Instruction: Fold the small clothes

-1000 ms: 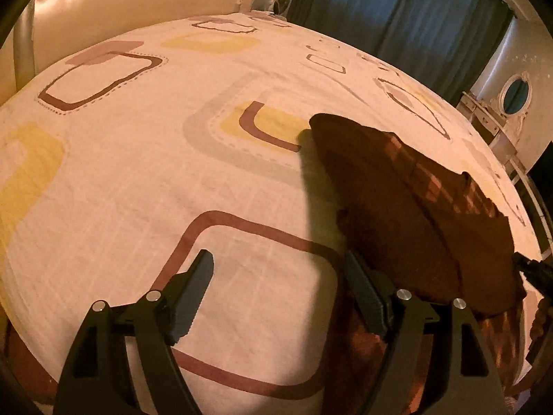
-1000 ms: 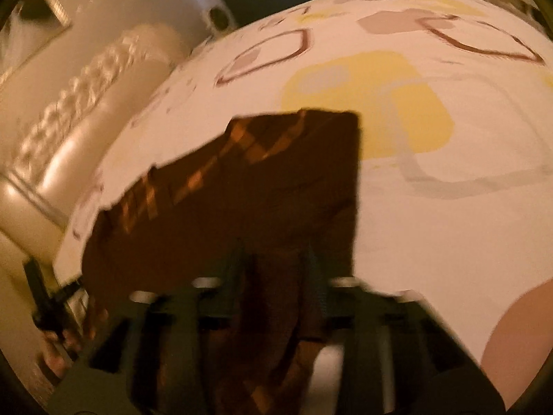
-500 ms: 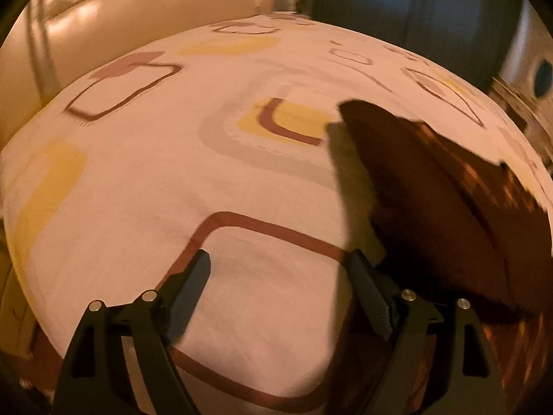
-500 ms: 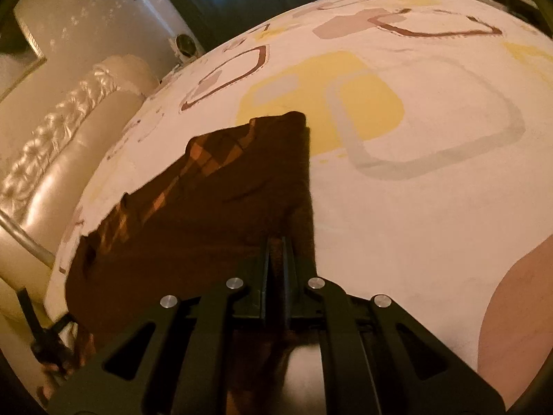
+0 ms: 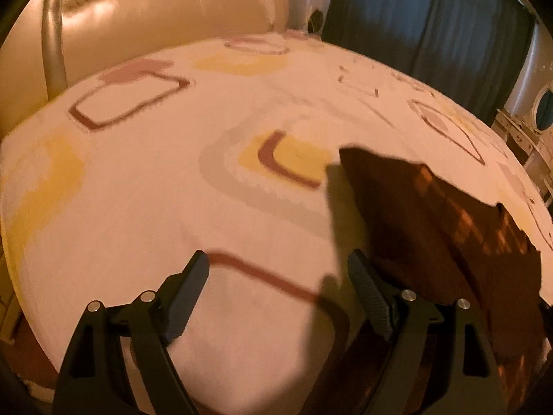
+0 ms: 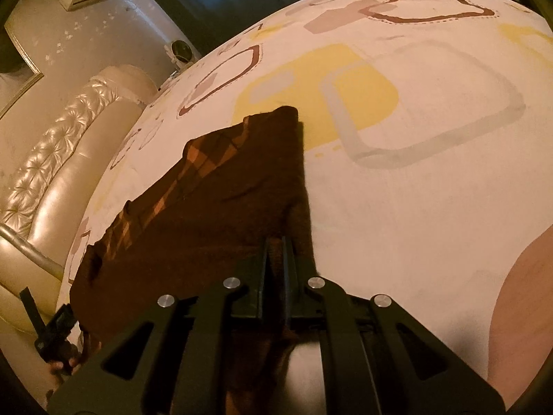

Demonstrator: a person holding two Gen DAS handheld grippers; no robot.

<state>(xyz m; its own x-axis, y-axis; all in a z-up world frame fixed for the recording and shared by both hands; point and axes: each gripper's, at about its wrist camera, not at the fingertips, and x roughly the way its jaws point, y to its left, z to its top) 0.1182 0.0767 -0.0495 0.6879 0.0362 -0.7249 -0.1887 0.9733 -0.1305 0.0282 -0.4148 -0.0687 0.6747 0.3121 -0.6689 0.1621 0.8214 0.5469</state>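
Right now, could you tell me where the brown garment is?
The brown garment lies on the bed near its edge, its near corner pinched in the right gripper; in the left wrist view it sits right of the open left gripper.

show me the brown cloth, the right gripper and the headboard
brown cloth [image 6: 214, 207]: right wrist view, on the middle of its dark spread part.
right gripper [image 6: 275, 242]: right wrist view, between the fingertips shut on the cloth's near edge.
headboard [image 5: 166, 17]: left wrist view, on its shiny cream padding.

Dim warm light, soft blur, fisheye-bent edges, dark corners.
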